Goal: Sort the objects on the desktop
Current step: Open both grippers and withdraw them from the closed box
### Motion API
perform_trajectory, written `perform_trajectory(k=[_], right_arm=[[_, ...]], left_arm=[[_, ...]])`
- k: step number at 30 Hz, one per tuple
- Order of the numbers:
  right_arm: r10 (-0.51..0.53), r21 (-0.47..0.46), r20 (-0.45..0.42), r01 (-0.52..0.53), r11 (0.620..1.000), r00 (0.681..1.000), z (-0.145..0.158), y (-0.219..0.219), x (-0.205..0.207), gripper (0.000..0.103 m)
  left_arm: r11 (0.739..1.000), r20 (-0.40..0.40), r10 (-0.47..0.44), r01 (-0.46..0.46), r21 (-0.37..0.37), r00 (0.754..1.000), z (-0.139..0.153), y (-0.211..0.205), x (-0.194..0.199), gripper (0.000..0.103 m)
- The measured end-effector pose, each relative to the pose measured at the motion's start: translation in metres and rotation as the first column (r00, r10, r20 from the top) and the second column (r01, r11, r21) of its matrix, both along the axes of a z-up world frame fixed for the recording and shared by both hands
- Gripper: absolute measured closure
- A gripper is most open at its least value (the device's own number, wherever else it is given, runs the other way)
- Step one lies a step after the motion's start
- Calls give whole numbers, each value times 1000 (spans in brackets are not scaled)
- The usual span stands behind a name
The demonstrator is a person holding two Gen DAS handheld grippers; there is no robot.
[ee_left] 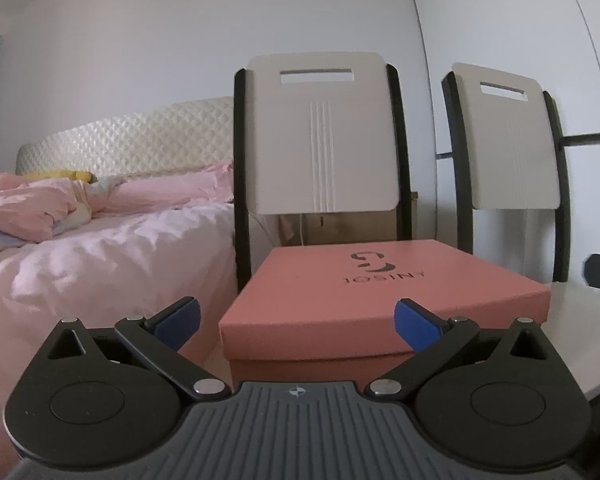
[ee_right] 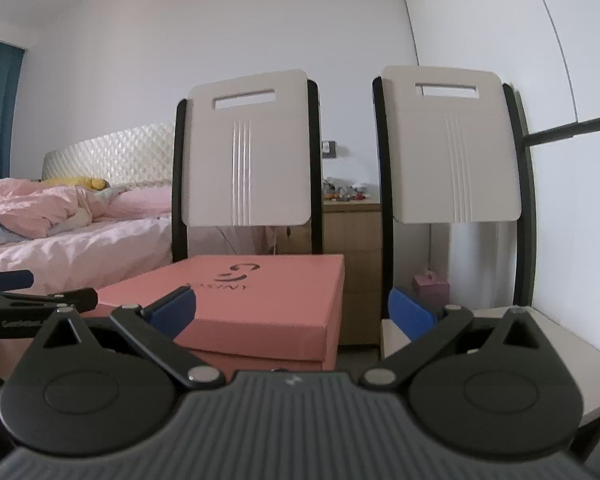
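Nightstand (ee_right: 352, 232) shows rightward only.

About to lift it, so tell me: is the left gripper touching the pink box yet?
Apart. In the left wrist view, the left gripper is open, both blue pads short of the pink box.

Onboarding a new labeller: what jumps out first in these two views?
A closed pink box with a dark logo on its lid sits dead ahead of both open grippers, the left gripper and right gripper. Two white chairs stand behind it, with a bed in pink bedding to the left.
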State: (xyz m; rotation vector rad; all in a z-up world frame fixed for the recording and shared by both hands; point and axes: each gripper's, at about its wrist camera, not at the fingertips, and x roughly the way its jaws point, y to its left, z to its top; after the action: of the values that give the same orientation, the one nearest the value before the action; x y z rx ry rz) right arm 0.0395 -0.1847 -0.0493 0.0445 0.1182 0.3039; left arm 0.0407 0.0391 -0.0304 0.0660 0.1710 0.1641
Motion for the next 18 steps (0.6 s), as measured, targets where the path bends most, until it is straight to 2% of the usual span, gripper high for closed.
perform_trajectory(k=[18], right_arm=[[4, 2, -36, -4, 1000, 999, -3, 1, 4, 0]], left_arm=[[1000, 10, 12, -12, 12, 1000, -2, -2, -2, 0]])
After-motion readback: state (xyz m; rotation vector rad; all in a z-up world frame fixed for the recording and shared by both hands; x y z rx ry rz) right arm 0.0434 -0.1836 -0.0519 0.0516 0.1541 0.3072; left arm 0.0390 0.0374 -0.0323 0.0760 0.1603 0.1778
